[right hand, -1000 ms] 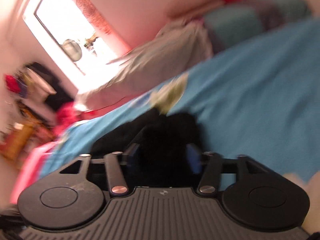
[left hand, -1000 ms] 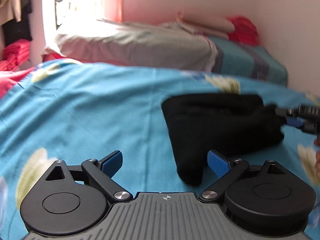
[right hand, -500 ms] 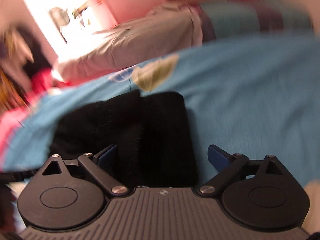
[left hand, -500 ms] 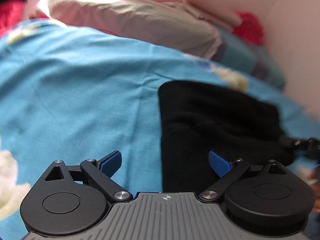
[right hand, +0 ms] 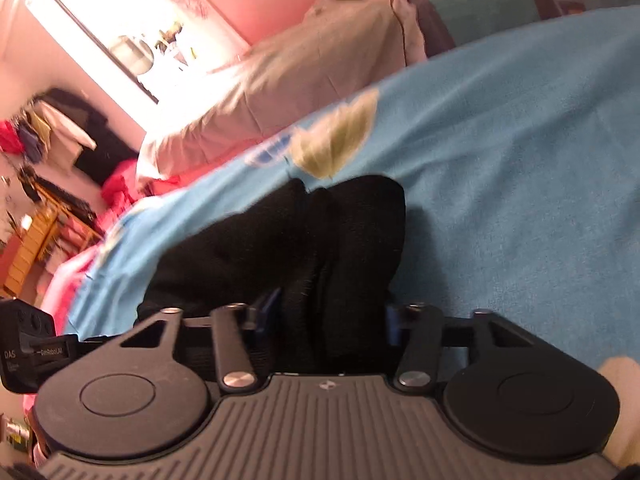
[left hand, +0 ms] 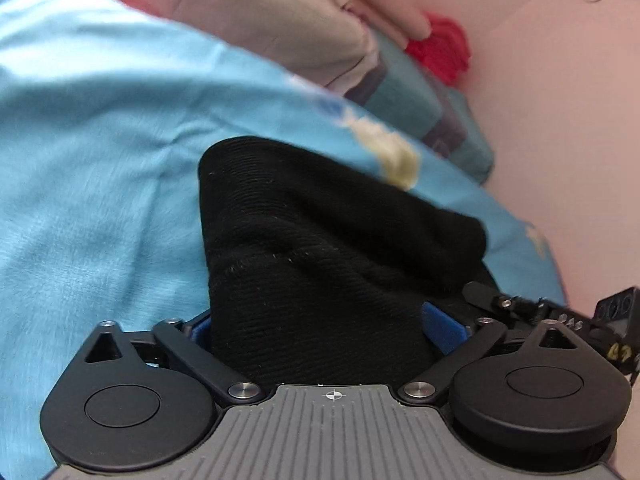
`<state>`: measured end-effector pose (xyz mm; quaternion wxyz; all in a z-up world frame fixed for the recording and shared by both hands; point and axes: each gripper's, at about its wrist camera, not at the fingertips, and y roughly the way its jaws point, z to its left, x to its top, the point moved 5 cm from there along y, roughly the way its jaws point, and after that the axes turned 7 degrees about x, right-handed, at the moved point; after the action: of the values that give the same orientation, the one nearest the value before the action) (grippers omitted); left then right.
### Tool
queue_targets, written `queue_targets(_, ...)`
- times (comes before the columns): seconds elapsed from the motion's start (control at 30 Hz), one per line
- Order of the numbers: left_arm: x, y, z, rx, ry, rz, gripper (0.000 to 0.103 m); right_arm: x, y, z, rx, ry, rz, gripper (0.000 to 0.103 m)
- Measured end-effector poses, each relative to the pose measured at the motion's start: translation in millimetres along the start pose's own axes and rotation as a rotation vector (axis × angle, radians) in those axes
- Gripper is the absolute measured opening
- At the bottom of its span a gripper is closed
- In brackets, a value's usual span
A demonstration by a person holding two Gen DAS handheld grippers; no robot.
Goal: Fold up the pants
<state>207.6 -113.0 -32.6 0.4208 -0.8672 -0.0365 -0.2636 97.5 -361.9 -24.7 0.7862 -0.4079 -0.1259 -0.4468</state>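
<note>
The black pants (left hand: 320,248) lie folded into a thick bundle on the blue bedsheet (left hand: 92,160). My left gripper (left hand: 320,324) has its blue pads on either side of the bundle's near end, jaws wide. My right gripper (right hand: 328,312) is closed in on the bundle's other end (right hand: 344,240), with cloth pinched between its pads. The right gripper also shows at the right edge of the left wrist view (left hand: 560,312). The left gripper shows at the left edge of the right wrist view (right hand: 28,352).
A grey pillow (left hand: 280,24) and a teal striped blanket (left hand: 420,100) lie at the bed's head against the pink wall (left hand: 560,100). Red cloth (left hand: 440,48) sits beyond. A bright window (right hand: 132,28) and hanging clothes (right hand: 52,128) are at the left.
Both grippers moved in onto the pants bundle. The left now straddles its near end. The right, open half a second ago, has closed on the other end.
</note>
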Motion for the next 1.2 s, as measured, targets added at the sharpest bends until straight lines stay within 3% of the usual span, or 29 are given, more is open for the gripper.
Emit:
queue_targets(0.2,-29,-75,-72,-0.054,0.15,-0.1,0.103,-12,-94,29,0.058,-0.025,-0.088,0.048)
queue_targets(0.33,-67,-107,-114,-0.116,0.197,-0.096,0.103,-34,-172,32,0.053,0.004,-0.129,0.048)
queue_targets(0.4,-90,-102,-126,-0.123,0.206,-0.063,0.103,-51,-196,21,0.032,0.034,-0.14,0.053)
queue_targets(0.47,-115,-81,-130,-0.049,0.229,-0.025,0.103,-73,-202,-1,-0.075,0.013,-0.117,0.063)
queue_targets(0.57,-148,-37,-118,0.22,0.255,0.092,0.103,-95,-212,-32,-0.463,-0.074,-0.128,0.063)
queue_targets(0.6,-154,-34,-114,0.24,0.241,0.08,0.103,-97,-220,-30,-0.504,-0.114,-0.166,0.062)
queue_targets(0.73,-158,-50,-113,0.251,0.181,0.015,0.103,-100,-231,15,-0.375,-0.25,-0.275,0.063)
queue_targets(0.9,-164,-56,-121,0.342,0.214,-0.007,0.103,-113,-178,68,-0.267,-0.452,-0.207,0.064)
queue_targets(0.97,-165,-57,-123,0.367,0.227,-0.019,0.103,-117,-152,64,-0.298,-0.478,-0.148,0.064)
queue_targets(1.03,-164,-57,-126,0.387,0.247,-0.028,0.103,-121,-139,41,-0.399,-0.435,-0.108,0.062)
queue_targets(1.07,-164,-57,-127,0.398,0.256,-0.034,0.103,-120,-141,27,-0.456,-0.41,-0.117,0.065)
queue_targets(1.1,-164,-57,-128,0.402,0.266,-0.038,0.103,-119,-148,18,-0.47,-0.379,-0.136,0.078)
queue_targets(1.2,-165,-56,-129,0.415,0.29,-0.047,0.103,-120,-175,3,-0.471,-0.268,-0.173,0.079)
